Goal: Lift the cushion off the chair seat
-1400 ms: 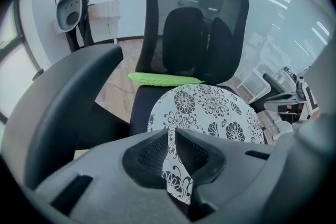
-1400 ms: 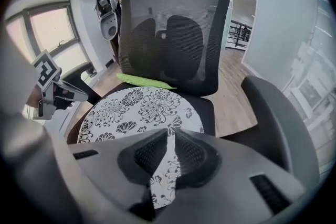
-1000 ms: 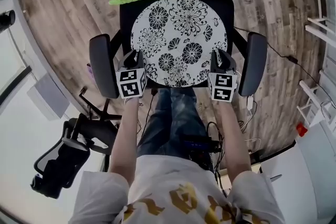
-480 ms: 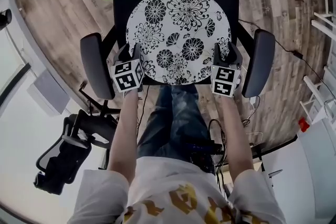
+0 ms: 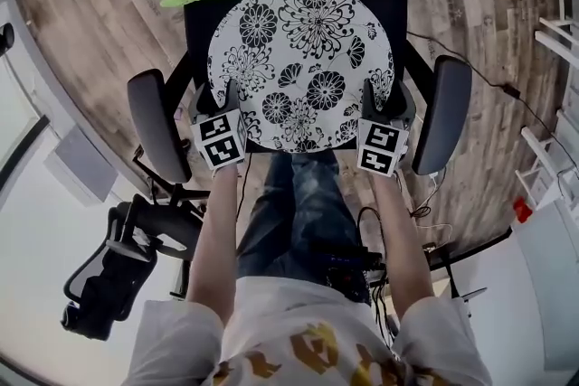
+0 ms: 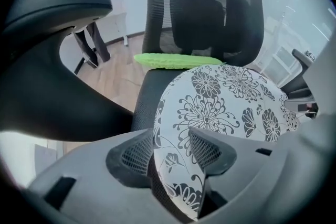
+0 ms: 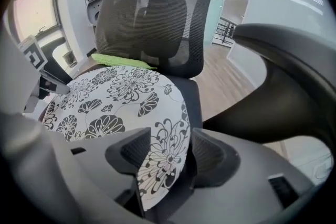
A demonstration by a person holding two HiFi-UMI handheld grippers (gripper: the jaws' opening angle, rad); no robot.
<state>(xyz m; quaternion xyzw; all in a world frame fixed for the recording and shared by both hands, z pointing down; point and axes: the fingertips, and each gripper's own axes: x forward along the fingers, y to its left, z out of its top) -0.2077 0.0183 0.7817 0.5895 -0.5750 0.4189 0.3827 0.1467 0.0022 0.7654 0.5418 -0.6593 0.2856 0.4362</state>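
Fingers (image 6: 210, 148) of left gripper (image 6: 170, 147) and right gripper (image 7: 168, 152) have just been opening, now released. Both pairs straddle the rim of the round black-and-white floral cushion (image 5: 298, 59).

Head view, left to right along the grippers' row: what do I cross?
left armrest → left gripper → cushion → right gripper → right armrest. Both grippers' jaws have just been opening, with the cushion's edge between them.

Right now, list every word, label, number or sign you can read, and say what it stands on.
None readable in any view.
Left marker cube, right marker cube: black square code patterns, no letters.
Cushion: flower print only.
Shirt: yellow print, too distorted to read.
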